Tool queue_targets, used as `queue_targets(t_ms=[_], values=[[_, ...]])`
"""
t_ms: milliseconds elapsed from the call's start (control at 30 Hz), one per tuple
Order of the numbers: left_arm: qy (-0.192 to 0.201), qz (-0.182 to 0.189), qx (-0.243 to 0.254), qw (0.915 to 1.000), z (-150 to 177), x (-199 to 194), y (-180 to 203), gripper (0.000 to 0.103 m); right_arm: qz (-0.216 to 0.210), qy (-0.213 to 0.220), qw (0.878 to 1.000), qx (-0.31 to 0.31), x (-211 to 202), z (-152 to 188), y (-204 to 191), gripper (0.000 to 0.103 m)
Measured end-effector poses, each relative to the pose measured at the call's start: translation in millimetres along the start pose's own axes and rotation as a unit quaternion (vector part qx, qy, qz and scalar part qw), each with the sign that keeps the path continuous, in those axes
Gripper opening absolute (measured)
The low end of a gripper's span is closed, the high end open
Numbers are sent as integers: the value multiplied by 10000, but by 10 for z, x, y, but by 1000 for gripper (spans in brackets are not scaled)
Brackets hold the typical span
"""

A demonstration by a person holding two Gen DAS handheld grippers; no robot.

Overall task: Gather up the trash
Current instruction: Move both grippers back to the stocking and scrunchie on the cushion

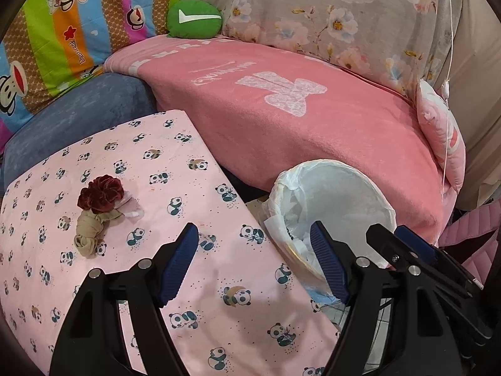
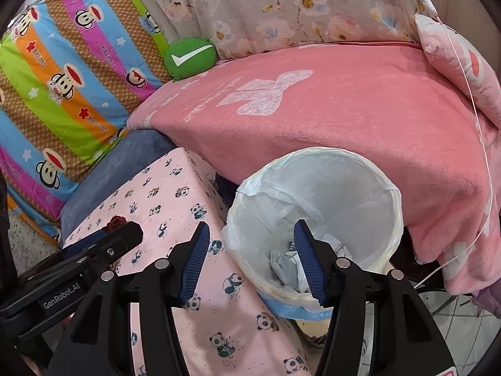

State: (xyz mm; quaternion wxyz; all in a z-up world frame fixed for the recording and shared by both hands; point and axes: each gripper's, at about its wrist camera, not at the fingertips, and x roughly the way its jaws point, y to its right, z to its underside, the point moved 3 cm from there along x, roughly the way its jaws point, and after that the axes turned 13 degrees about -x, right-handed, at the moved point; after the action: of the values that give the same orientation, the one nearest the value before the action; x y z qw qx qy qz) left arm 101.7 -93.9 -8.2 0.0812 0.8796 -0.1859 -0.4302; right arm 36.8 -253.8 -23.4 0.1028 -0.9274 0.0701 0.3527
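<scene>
Left wrist view
- Left hand-held gripper (image 1: 255, 261): jaws spread, nothing between them; it hangs over the near edge of the panda-print tabletop (image 1: 194, 194), pointing toward the gap beside the bin.
- Remaining clutter: a dark red velvet scrunchie (image 1: 101, 192), a tan knotted stocking (image 1: 90, 235) and a small white scrap (image 1: 133, 211) lie touching one another on the tabletop, well left of the jaws.
- Risk, wrong pick: the scrap sits tucked against the scrunchie; a wide grab there would likely take the scrunchie or stocking too, and these may not be trash.
- Risk, thin scrap: it lies flat on soft cloth, so the pads could pinch the tablecloth instead and drag it.
- Bin (image 1: 338, 188): lined with a white bag, standing on the floor between tabletop and pink-blanketed bed (image 1: 313, 131); from here little of its contents shows.

Right wrist view
- Right hand-held gripper (image 2: 252, 261): jaws parted and empty, poised above the bin's (image 2: 313, 163) mouth.
- Bin contents: crumpled white and grey wrappers or paper (image 2: 281, 266) at the bottom; otherwise mostly empty.
- Risk, liner: the bag's rim (image 2: 250, 188) is loose and bunched on the tabletop side; a finger dipping low could snag it and pull the liner or tip the light bin.
- Risk, collision: the left hand-held gripper (image 2: 94, 250) shows just beside this one; crossing paths could knock them together.
</scene>
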Motion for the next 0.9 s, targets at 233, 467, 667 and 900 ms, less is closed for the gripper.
queue_targets(t_ms=[233,467,667,900], values=[[33,-122,-173,9998,26,-90,-268,70,-109,-30,9998,-153,-29,57,-288,57],[65,-196,-392,9990,43,-159,-522,70,-143,-49,9995,-266,-51,68,-469,57],[39,-254,-579,9980,65,-174,-739,70,-156,-99,9992,-357,-42,105,-621,58],[4,-344,-799,9962,102,-176,-1004,70,-204,-197,9985,-465,50,118,-807,58]])
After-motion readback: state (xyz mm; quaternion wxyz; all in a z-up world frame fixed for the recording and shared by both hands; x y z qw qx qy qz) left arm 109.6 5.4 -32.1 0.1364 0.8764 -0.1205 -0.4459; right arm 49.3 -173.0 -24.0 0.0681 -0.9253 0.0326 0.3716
